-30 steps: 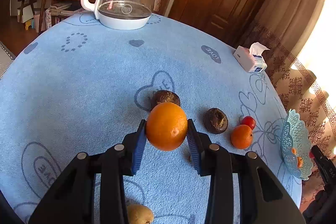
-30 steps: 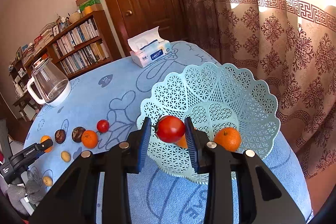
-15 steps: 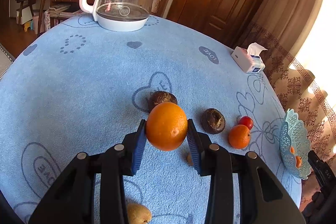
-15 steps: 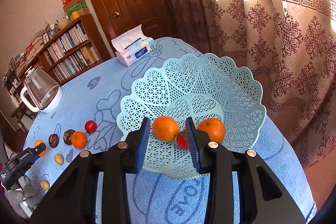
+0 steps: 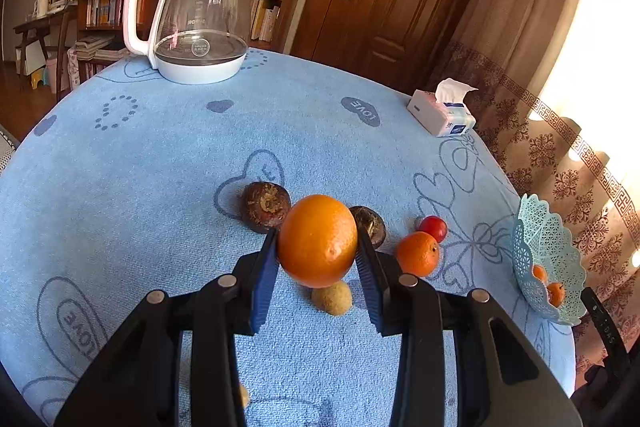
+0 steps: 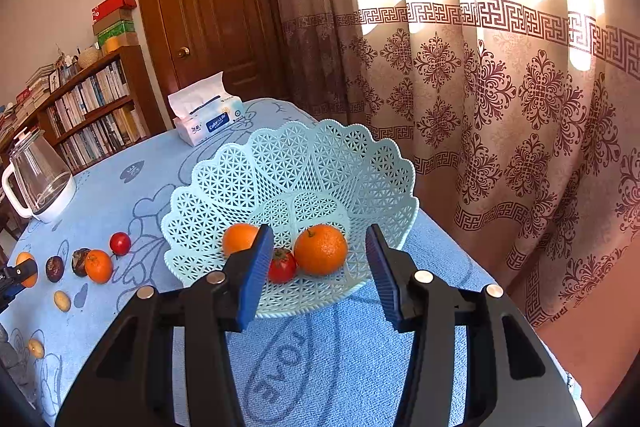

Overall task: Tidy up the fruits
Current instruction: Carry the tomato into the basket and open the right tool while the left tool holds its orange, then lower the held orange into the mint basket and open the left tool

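Tomato [image 6: 282, 265] dropped into basket [image 6: 280, 163], blue tablecloth [image 5: 160, 167] (curtained room)

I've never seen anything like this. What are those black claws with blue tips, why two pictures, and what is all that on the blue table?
The claws are two hand-held grippers, one in each of a person's hands; no robot arm is involved. Each carries a wide-angle camera looking along its fingers, so there is one picture per gripper.

In the left-hand view, the left gripper is clamped on an orange above the blue tablecloth. On the cloth lie two dark round fruits, a small orange, a red fruit and a small tan fruit. Further back stand a glass kettle and a tissue box.

In the right-hand view, the right gripper stands open over a pale lattice basket. Its jaws have just been opening, with nothing between them. The basket holds two oranges and a tomato.
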A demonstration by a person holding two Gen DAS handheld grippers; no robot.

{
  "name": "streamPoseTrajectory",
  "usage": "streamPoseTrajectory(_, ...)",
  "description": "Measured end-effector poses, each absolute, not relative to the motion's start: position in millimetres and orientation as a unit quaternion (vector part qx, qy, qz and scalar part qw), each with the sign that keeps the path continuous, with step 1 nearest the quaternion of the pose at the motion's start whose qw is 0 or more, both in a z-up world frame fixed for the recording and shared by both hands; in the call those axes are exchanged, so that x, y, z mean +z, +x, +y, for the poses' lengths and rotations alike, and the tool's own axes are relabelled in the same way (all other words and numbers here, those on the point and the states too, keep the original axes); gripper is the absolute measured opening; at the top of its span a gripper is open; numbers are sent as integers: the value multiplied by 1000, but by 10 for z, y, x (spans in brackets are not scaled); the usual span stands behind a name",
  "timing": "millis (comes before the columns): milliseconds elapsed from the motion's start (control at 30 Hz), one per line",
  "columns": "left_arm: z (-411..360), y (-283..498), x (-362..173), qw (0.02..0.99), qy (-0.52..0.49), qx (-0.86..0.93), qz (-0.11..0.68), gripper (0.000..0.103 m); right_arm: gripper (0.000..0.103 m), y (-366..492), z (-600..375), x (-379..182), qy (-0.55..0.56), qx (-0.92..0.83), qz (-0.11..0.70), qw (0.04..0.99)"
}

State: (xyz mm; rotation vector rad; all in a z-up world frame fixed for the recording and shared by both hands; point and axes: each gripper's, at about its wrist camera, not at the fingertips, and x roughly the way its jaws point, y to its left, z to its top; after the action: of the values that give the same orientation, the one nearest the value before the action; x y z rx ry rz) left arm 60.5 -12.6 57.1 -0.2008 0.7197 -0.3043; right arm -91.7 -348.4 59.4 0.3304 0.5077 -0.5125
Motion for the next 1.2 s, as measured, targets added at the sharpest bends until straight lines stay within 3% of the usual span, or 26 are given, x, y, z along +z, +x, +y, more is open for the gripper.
streamPoseTrajectory(200,-419,437,665,920,-73,-176,342,38,51,-967,-3578,549,184,-253,235,920)
streamPoseTrajectory(267,-536,399,700,918,-69,-188,341,38,61,-988,-3571,548,183,-256,226,922)
streamPoseTrajectory(500,-1091,336,799,911,-44,-231,339,38,63,-1075,-3438,584,156,-271,189,931)
streamPoseTrajectory(600,-1365,328,830,906,-29,-250,339,38,72,-1101,-3384,605,147,-269,179,935)
streamPoseTrajectory(1200,-2470,304,838,884,34,-329,329,38,73,-1159,-3452,584,169,-269,169,933)
